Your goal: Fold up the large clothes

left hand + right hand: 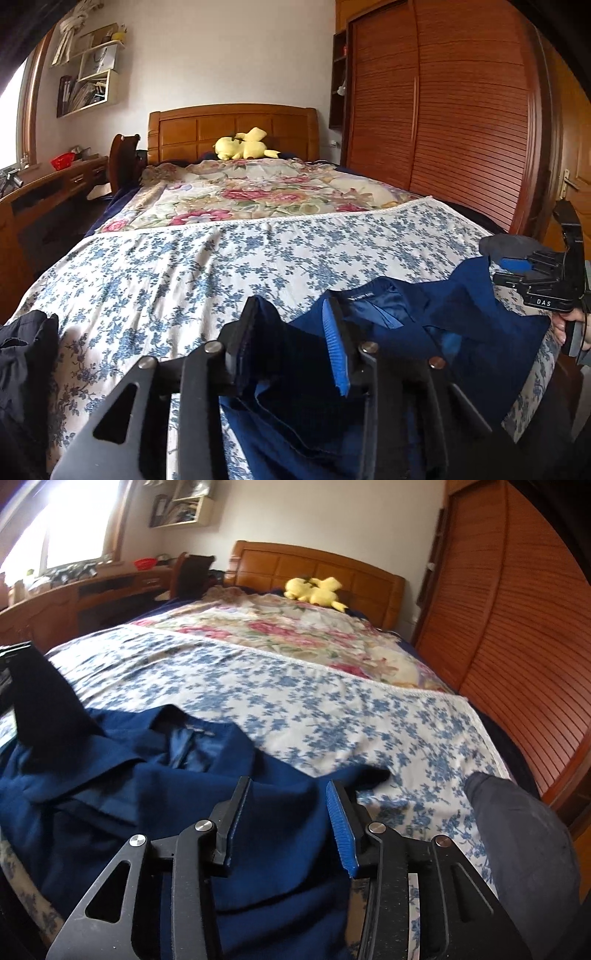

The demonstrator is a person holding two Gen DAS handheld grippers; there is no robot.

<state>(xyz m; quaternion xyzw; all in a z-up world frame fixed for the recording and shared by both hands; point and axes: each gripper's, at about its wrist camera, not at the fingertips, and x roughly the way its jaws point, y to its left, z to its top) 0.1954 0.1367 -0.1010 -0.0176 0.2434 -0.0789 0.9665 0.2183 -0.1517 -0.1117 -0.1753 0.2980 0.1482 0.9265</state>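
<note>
— Where do your two cameras sit?
— Each rides on a gripper you hold, low at the foot of the bed (155,258), facing its headboard (236,129).
— How close?
— Right over the blue coat (147,805).
— What do both views share?
— The coat, the floral spread, the yellow plush (317,590), and the wardrobe (461,110) on your right.

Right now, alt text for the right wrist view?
Open right gripper above a crumpled navy blue coat on a blue-flowered white bedspread. Beyond: yellow plush toy at a wooden headboard.
</note>
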